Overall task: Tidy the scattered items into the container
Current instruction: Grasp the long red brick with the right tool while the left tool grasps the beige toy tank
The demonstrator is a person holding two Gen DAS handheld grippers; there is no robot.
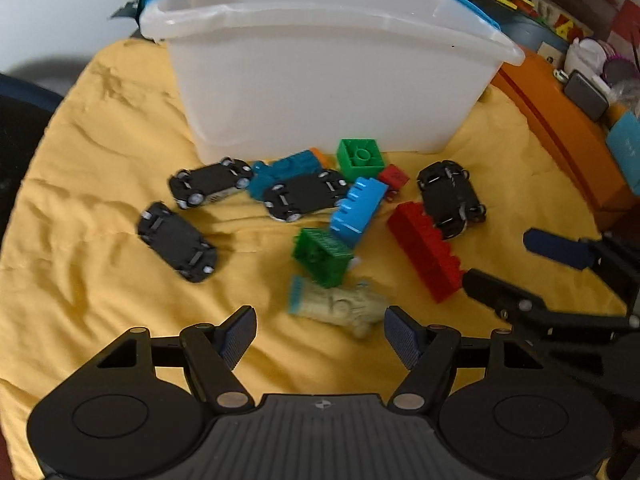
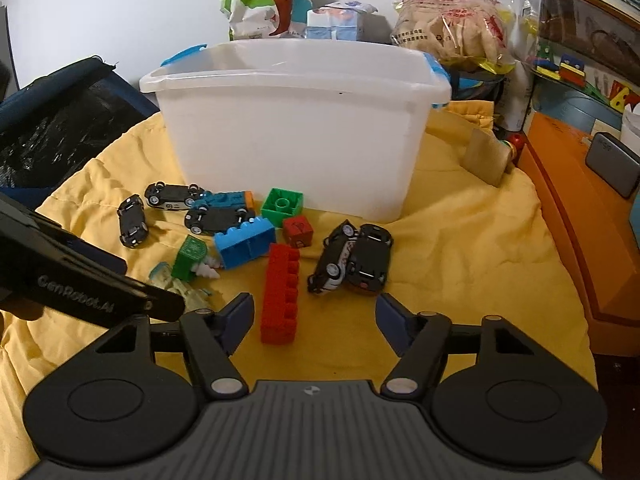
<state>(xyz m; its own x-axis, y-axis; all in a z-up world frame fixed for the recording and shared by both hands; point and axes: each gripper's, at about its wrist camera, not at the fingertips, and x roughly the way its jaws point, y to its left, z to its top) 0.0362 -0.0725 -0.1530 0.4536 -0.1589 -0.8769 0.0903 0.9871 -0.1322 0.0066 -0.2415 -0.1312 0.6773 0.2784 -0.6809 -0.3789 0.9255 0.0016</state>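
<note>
A white tub [image 2: 296, 128] stands on a yellow cloth [image 2: 460, 248], and everything else is told from it. All the toys lie on the cloth in front of the tub; none can be seen inside it.

Five toy cars lie there. Three are in front of the tub's left half, belly up: one [image 2: 172, 196] close to the wall, one [image 2: 133, 221] further out to the left, one [image 2: 219, 219] partly over a teal toy vehicle [image 2: 226, 199]. Two more [image 2: 354, 258] lie touching each other in front of the tub's right half.

There are five building bricks: a green one [image 2: 282, 206] just before the tub's front wall, a small red cube [image 2: 298, 232] beside it, a blue one [image 2: 245, 246], a second green one [image 2: 190, 257] tipped on its side, and a long red one [image 2: 280, 294] furthest from the tub. A pale translucent toy [image 1: 340, 306] lies beyond the second green brick, also far from the tub.

The left gripper [image 1: 320, 334] hangs with its jaws spread wide, the pale toy just ahead of them, unpinched. The right gripper [image 2: 315, 322] is also released; the near end of the long red brick sits between its fingers [image 2: 240, 316] without being squeezed.
</note>
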